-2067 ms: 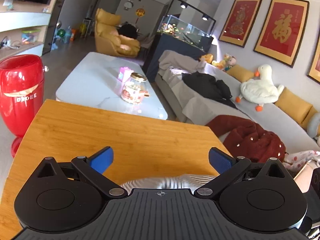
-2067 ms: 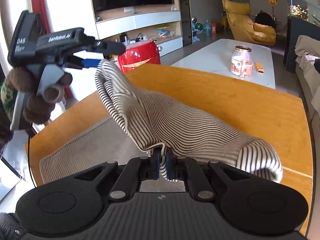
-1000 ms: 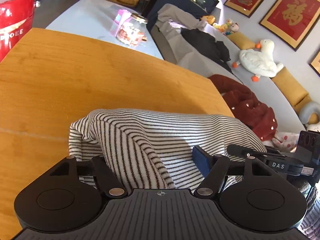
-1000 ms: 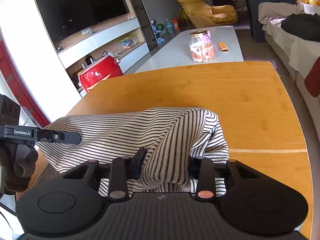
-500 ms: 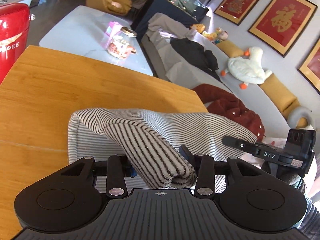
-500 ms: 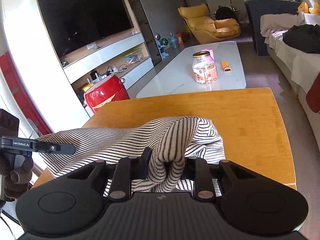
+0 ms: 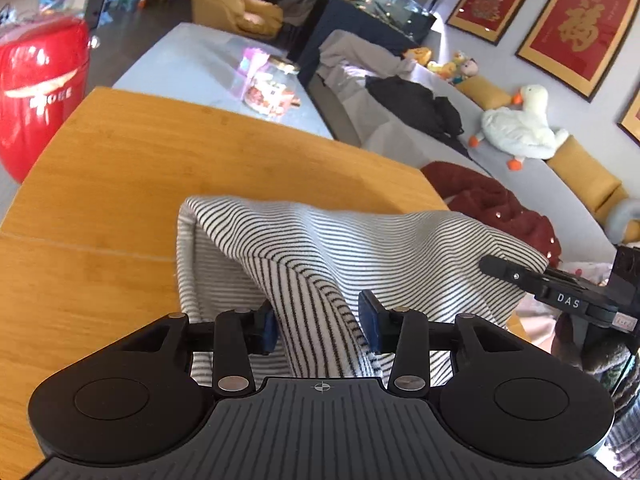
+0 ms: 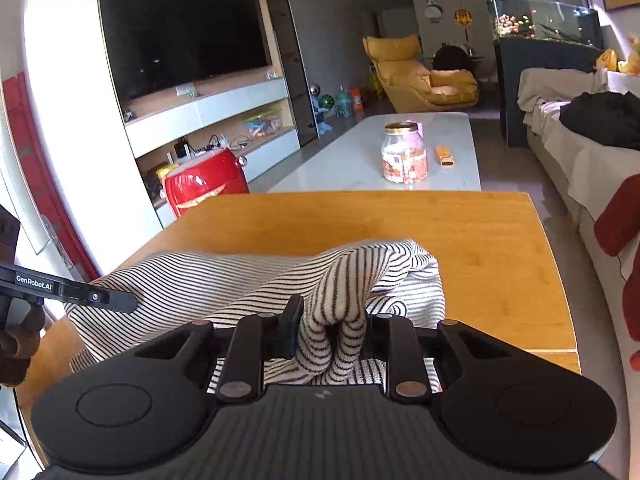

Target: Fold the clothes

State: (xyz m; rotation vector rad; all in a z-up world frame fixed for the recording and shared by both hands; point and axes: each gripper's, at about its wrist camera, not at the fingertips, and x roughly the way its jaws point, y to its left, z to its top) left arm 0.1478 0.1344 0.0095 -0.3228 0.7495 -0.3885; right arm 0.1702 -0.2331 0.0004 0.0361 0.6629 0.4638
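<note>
Lying on the near half of the wooden counter (image 7: 120,184), the striped garment (image 7: 360,240) is bunched into a raised fold, with black-and-white stripes running across it. The left claw (image 7: 318,322) has its blue-padded fingers (image 7: 267,326) partly closed around a ridge of this cloth, the fabric filling the gap between them and draping down toward the claw body. The right claw (image 8: 330,330) likewise grips a thick gathered wad of the same garment (image 8: 224,280), its black fingers pressed against either side of the bunch, not fully together because of the cloth's bulk.

In the left wrist view the right claw's fingers (image 7: 504,270) reach in from the counter's right edge and touch the garment's right end. In the right wrist view the left claw's fingers (image 8: 112,300) come in from the left edge and meet the garment's left end, held by a gloved hand (image 8: 16,340).

The far half of the counter is bare wood. Beyond its far edge stand a red appliance (image 8: 208,186) on the left and a pale low table (image 8: 360,160) carrying a glass jar (image 8: 403,152). A sofa (image 7: 500,168) runs along the right, with a white goose toy (image 7: 520,124) on it.
</note>
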